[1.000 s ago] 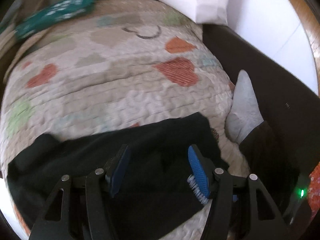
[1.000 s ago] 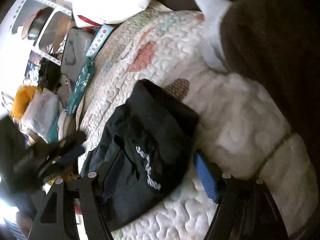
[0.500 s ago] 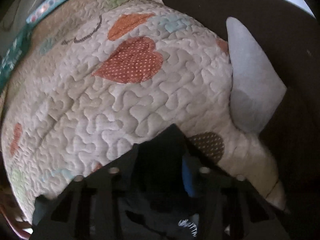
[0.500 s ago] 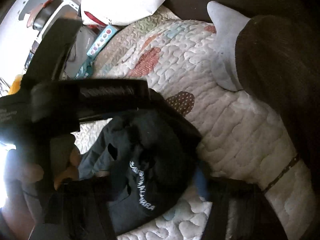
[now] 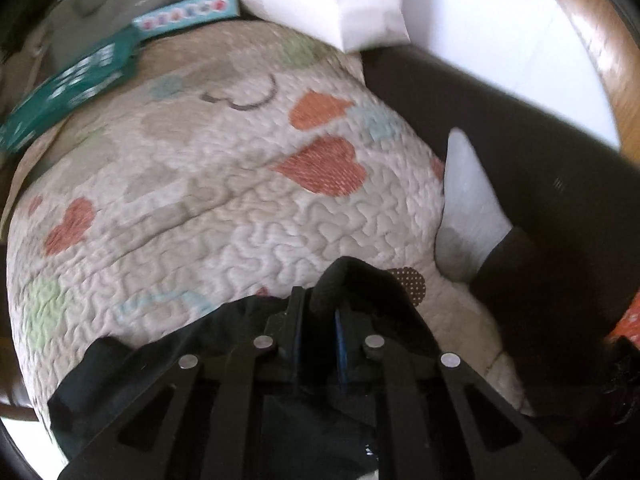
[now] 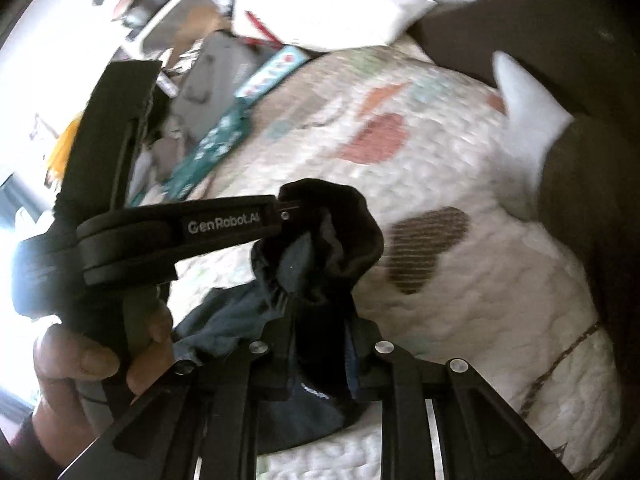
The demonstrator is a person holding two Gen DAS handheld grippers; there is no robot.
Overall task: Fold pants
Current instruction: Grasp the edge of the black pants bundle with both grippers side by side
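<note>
While pants (image 5: 352,280) bunch above quilt (image 5: 240,208), both grippers' jaws pinch black fabric, nearly closed.

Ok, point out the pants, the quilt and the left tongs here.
pants (image 6: 340,216), right wrist view, bunched fabric above the tongs.
quilt (image 5: 248,208), left wrist view, bare stitched middle.
left tongs (image 5: 318,330), left wrist view, midway between the tips.

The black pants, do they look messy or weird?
Yes. The black fabric pants are scrunched into a lump, not flat on the heart-patterned quilt. The left gripper and right gripper both pinch them.
</note>
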